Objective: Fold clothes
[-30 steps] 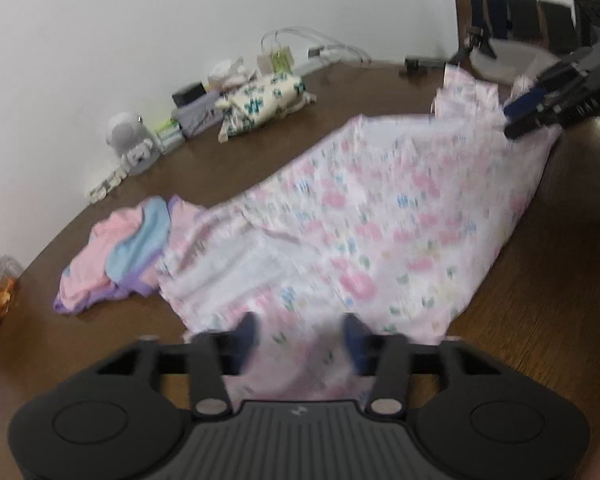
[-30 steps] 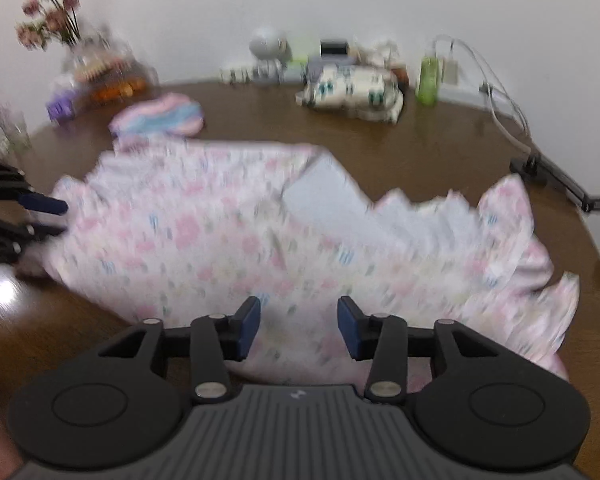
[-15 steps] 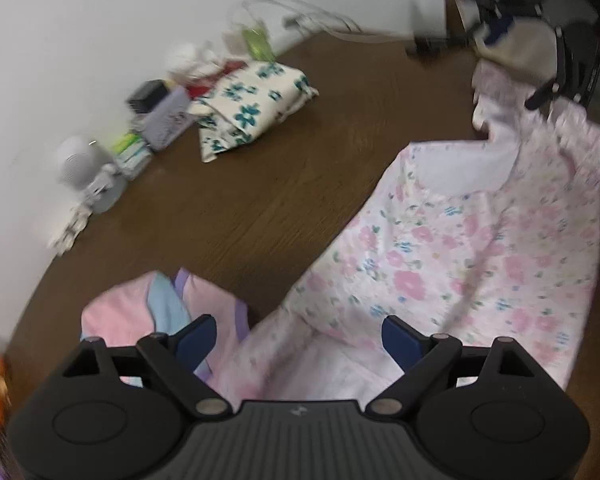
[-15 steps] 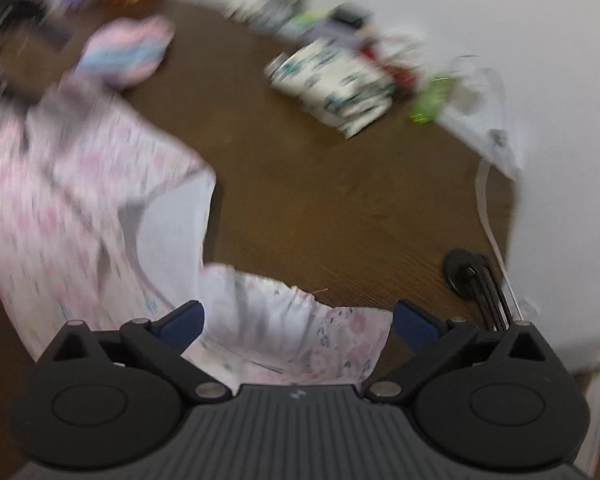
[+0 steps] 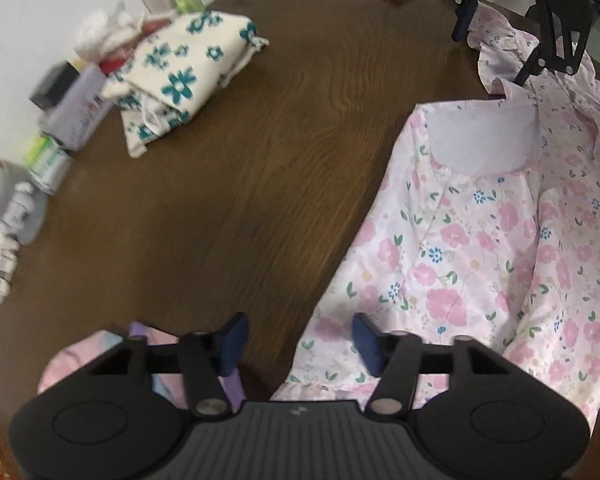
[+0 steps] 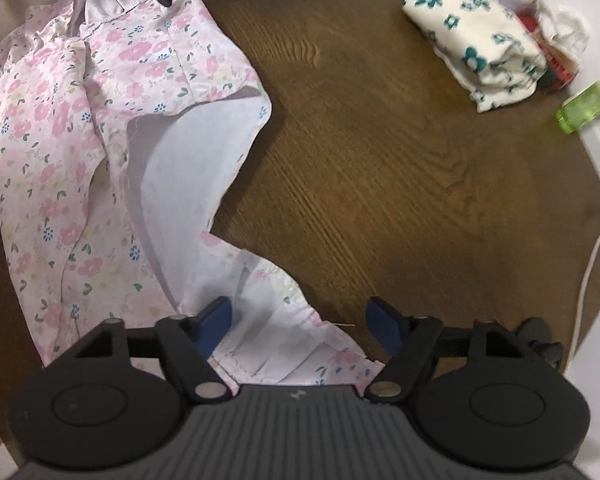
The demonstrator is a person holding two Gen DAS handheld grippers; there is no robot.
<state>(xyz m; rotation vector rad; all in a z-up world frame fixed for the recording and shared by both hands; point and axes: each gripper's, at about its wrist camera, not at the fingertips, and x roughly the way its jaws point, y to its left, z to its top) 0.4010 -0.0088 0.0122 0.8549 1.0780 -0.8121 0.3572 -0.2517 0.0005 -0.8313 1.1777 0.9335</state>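
Both grippers, left (image 5: 296, 340) and right (image 6: 296, 326), are now spread wide, released; the pink floral cotton garment (image 5: 480, 240), gripped a second ago, lies lengthwise on the brown wooden table (image 5: 260, 160), seemingly folded once.
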